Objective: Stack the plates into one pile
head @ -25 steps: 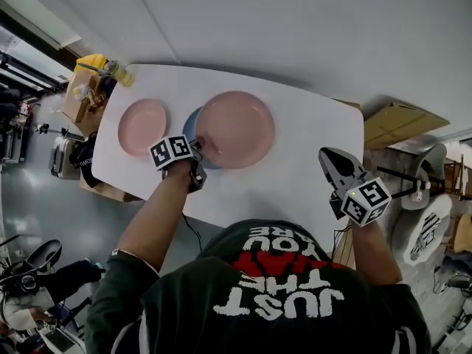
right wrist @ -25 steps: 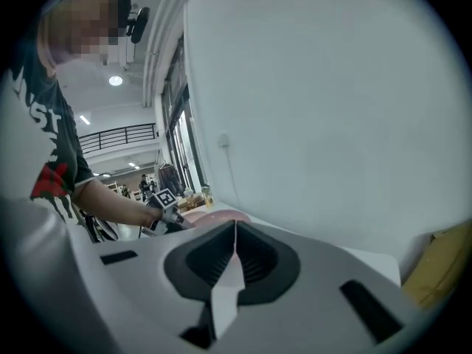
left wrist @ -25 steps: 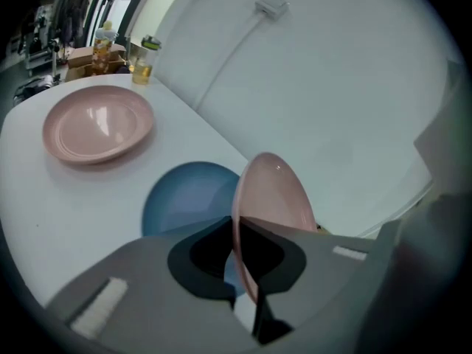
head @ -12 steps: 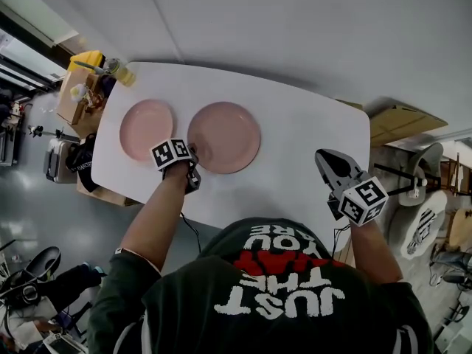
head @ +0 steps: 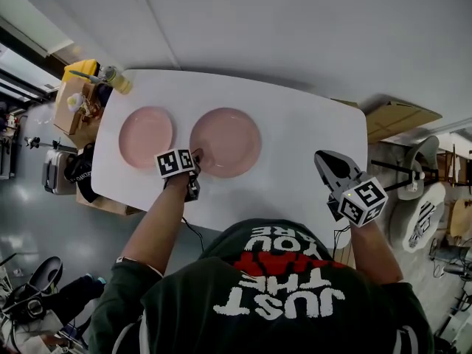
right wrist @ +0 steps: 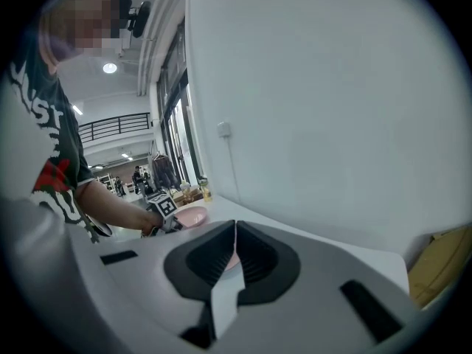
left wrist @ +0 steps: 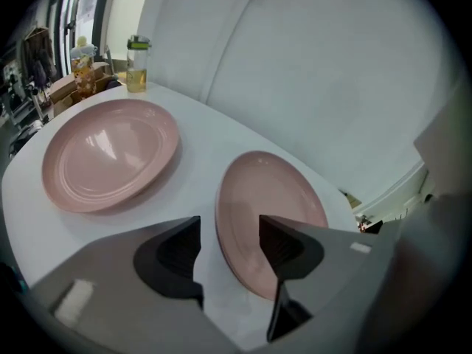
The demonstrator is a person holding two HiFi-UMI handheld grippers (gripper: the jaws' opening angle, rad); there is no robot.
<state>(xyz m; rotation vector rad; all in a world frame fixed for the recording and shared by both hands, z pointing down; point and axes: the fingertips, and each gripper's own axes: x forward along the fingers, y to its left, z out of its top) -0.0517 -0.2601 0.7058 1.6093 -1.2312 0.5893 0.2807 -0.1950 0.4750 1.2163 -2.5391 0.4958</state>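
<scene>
Right of the right-hand pink plate (head: pixel 225 142) the table (head: pixel 313 150) lies open. Left of that plate sit a second pink plate (head: pixel 146 133) and, beyond, a bottle (head: pixel 118 80). The left gripper (left wrist: pixel 228 236), jaws just opened, straddles the right-hand plate's near rim.

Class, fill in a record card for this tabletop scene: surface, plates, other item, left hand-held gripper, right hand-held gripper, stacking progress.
surface: white table
plates: two pink ones, side by side and apart: left plate, right plate
other item: bottle at the far left corner
left hand-held gripper: jaws have just been opening; now apart, with the right plate's near rim between them, not pressed
right hand-held gripper: jaws together, empty, over the table's right end
stacking progress: pink plates not yet piled together
</scene>
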